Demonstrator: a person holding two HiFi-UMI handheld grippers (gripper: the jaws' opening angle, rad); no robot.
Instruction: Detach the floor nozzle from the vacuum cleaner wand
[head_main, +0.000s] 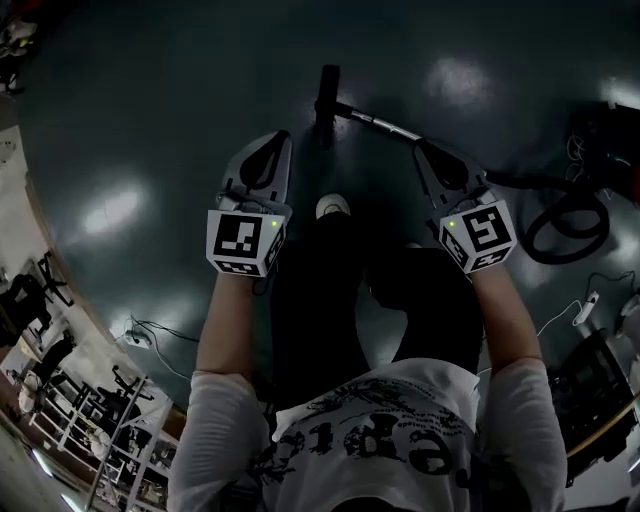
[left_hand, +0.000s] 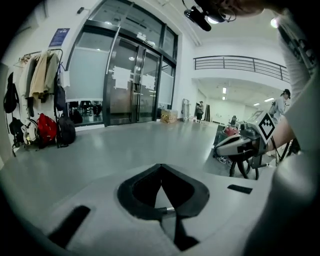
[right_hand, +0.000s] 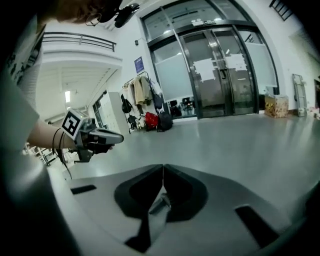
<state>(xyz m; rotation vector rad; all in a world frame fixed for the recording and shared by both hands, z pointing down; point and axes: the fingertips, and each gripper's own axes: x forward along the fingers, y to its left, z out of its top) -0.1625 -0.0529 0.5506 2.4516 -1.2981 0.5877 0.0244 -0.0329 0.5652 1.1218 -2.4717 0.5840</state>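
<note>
Holding nothing, left gripper (head_main: 277, 139) and right gripper (head_main: 422, 146) show fingers fully together; floor nozzle (head_main: 327, 98) and wand (head_main: 378, 122) lie beyond them.

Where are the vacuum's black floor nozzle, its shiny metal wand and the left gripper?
Black floor nozzle (head_main: 327, 100): head view, middle of its dark body.
Shiny metal wand (head_main: 380, 122): head view, bare tube midway.
White left gripper (head_main: 280, 138): head view, tips of its shut jaws.
</note>
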